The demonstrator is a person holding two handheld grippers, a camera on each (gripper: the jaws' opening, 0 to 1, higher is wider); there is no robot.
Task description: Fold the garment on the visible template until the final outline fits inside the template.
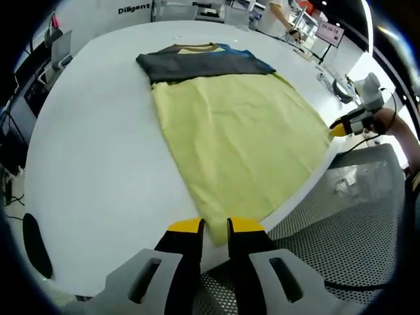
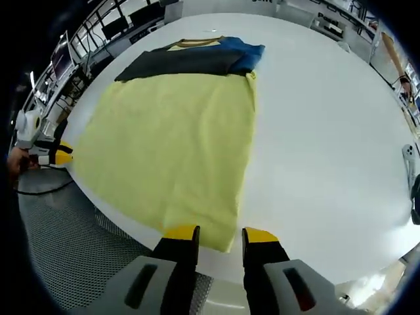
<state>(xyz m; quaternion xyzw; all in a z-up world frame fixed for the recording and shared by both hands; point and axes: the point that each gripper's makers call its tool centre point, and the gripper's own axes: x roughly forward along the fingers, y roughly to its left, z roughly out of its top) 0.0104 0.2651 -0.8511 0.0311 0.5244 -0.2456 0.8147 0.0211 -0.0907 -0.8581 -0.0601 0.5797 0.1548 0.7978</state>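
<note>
Both grippers are parked at the near edge of the white table [image 1: 92,164], one per bottom corner of the yellow garment [image 1: 236,144], which is pretty clearly the setup for lifting that hem and folding it away toward the far end. Biggest thing first: the table is a big rounded white slab, and the yellow garment lies flat and spread along it, its near hem right at the table edge and one corner hanging a touch over it. At the garment's far end there's a dark grey folded piece [image 1: 197,64] lying across it, with a bit of blue fabric [image 1: 248,58] and a tan strip poking out beyond that; can't tell from here which of those is meant to be the template, or if it's under the garment. Off the table edge on the near side is a metal mesh surface [image 1: 341,230]. Now the tools: the left gripper [image 1: 215,226] sits just at the garment's near corner, yellow-tipped jaws a little apart with nothing between them, maybe brushing the hem but I can't say for sure. The right gripper [image 2: 220,233] is at the other near corner, jaws spread a bit wider, straddling the corner without pinching it yet. My guess is the grab comes next.
</note>
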